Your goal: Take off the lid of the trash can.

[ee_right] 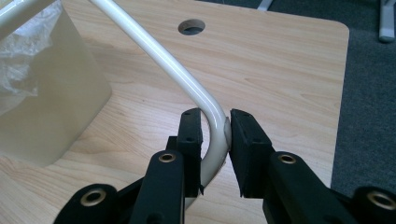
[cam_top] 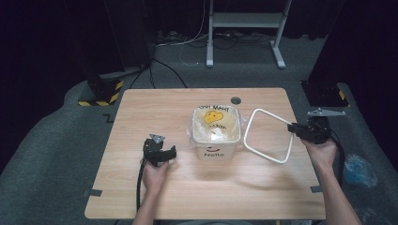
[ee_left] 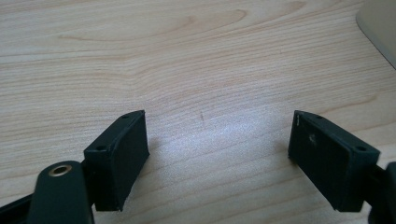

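A cream bin (cam_top: 216,133) lined with a clear plastic bag stands near the middle of the wooden table (cam_top: 155,108); it carries a yellow cartoon print and dark lettering. A white tubular frame (cam_top: 264,152), a rounded square loop, hangs tilted just right of the bin. My right gripper (cam_top: 294,126) is shut on the frame's bent corner (ee_right: 159,56), the tube pinched between both jaws (ee_right: 215,122). The bin's wall (ee_right: 51,107) stands to the left in that view. My left gripper (cam_top: 170,152) rests low on the table left of the bin, open (ee_left: 219,135) over bare wood, the bin's edge (ee_left: 380,23) beyond it.
A round cable hole (cam_top: 235,100) sits at the table's far edge, behind the bin. On the floor are a grey desk frame (cam_top: 244,21) at the back, a stand with yellow-black stripes (cam_top: 101,91) at the left, and a blue bag (cam_top: 359,171) at the right.
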Tool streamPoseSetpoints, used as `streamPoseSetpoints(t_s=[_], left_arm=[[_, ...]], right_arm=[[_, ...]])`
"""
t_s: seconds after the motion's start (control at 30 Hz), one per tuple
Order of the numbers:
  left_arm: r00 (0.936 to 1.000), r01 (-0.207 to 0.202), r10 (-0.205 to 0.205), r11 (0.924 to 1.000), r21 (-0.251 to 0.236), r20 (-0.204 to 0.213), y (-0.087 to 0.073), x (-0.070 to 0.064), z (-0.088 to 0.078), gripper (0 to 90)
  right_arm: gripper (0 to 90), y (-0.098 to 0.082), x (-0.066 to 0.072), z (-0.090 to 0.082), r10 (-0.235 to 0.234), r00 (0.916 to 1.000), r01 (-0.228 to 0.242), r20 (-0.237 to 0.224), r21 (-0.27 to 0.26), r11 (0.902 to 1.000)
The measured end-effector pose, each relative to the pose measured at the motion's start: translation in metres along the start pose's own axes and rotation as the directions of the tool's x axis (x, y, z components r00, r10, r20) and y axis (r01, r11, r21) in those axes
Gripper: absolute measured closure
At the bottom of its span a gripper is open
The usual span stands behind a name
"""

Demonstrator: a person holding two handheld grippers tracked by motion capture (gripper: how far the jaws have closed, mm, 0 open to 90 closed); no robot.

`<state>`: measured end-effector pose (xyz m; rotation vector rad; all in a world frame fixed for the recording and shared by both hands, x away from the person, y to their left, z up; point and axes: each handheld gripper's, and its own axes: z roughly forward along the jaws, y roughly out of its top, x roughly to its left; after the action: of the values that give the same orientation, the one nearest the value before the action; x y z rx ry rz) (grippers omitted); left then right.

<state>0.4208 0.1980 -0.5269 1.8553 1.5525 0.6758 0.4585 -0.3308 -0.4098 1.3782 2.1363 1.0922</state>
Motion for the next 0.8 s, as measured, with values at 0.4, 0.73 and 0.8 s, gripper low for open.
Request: streamPoseSetpoints(t_s=[0.4,0.73,0.8], left_arm=[[1.0000,0.000,0.000,1.0000,0.000,0.000,0.000,0.000,0.000,20.2],[1.0000,-0.003,0.003,1.0000,0.000,-0.001,0.000,0.000,0.000,20.4],[1.0000,-0.003,0.003,1.0000,-0.001,-0.001,0.000,0.000,0.000,20.4]], right_arm=[[74.7,-0.017,-0.003,0.015,0.000,0.9998,-0.001,0.019,0.048,0.9988],[74.7,-0.031,0.001,0.033,-0.025,0.9987,0.020,0.044,0.103,0.9945],[74.7,-0.034,0.001,0.037,-0.034,0.9982,0.028,0.050,0.111,0.9934]])
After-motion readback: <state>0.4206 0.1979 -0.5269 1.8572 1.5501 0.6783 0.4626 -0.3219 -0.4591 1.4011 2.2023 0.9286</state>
